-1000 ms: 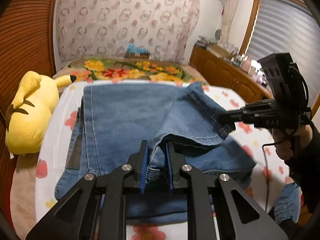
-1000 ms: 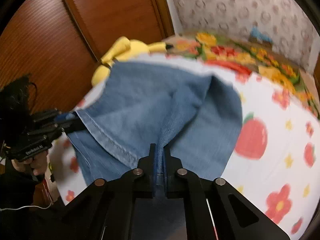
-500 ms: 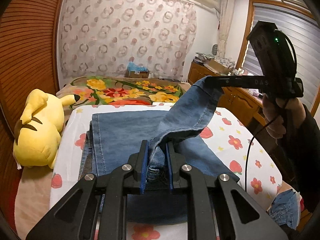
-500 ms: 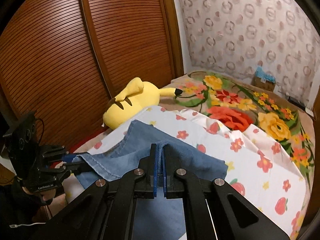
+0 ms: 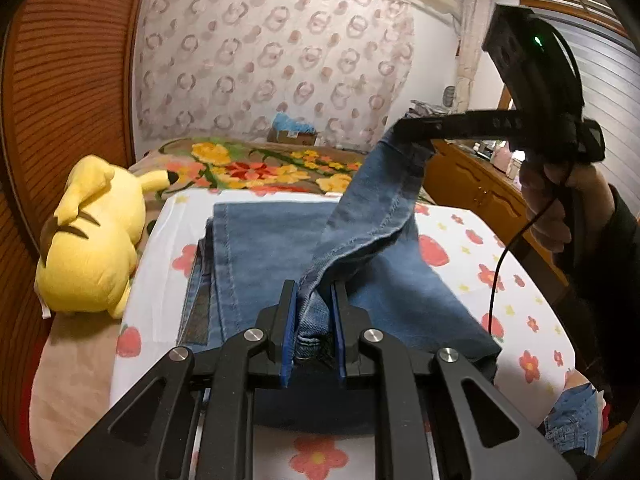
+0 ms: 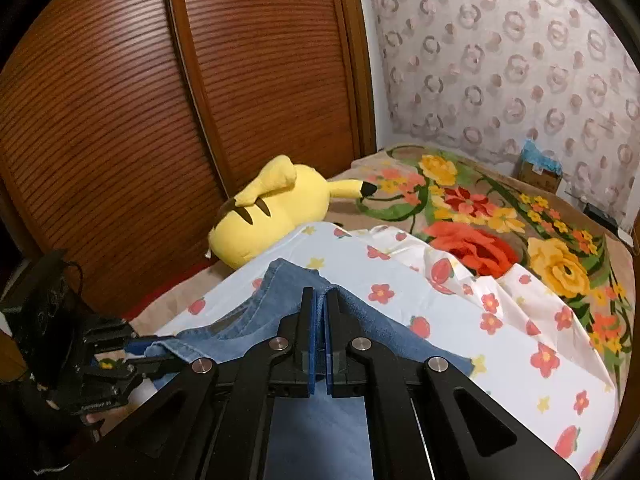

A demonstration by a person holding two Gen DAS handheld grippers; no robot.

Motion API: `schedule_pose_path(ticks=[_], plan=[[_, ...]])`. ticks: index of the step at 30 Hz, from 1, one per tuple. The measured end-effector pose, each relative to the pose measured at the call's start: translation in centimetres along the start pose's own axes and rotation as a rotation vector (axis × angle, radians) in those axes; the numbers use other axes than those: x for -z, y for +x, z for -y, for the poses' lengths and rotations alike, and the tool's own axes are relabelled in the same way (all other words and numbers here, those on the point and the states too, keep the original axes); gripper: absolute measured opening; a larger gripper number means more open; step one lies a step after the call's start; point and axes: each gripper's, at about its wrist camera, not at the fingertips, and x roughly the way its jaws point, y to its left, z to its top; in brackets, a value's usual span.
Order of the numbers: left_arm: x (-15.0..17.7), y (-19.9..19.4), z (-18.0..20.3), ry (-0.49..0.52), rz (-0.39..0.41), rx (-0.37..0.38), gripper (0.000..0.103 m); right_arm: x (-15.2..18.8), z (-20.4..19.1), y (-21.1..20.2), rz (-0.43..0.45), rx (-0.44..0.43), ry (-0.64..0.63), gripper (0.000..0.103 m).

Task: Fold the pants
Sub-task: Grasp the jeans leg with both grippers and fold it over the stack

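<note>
Floral bed sheet [image 5: 460,280] carries half-folded jeans [image 5: 272,248]. Left gripper [image 5: 313,322] and right gripper [image 6: 320,332] both clamp denim, mid-fold; 1 fold remains, likely.

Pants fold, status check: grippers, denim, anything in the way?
Left gripper and right gripper both shut on pants. One end lifted off bed. Yellow plush beside, clear.
</note>
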Motion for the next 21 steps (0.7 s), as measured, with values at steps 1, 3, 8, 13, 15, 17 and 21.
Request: schedule_pose_path(ticks=[1,3,8,13,15,17,21], plan=[[0.3,0.2,-0.3,-0.006,-0.009,-0.002,0.017,-0.2,0.0,0.5,-0.008,0.000,-0.001,0.003],[0.6,0.5,-0.7,-0.011,-0.019,-0.004,0.017,-0.6,-0.2,1.6,-0.022,-0.006,-0.006,0.003],[1.6,1.1,-1.7,-0.031,-0.047,-0.003,0.017,-1.7,-0.8,4.6,-0.067,-0.016,-0.026,0.003],[2.7,1.8,-2.6,-0.046,-0.093,-0.002,0.018,-2.5,-1.1,7.6,-0.113,-0.032,-0.035,0.003],[3.0,2.1,-2.9,-0.048,-0.113,-0.005,0.018,-2.8,-1.2,8.6,-0.128,-0.038,-0.035,0.003],[3.4,2.4,-3.2,-0.052,-0.131,-0.010,0.018,-3.1,-1.2,9.9,-0.147,-0.038,-0.025,0.003],[3.9,2.8,-3.3,-0.049,-0.142,-0.024,0.018,-3.4,-1.4,11.2,-0.147,-0.013,-0.031,0.003]])
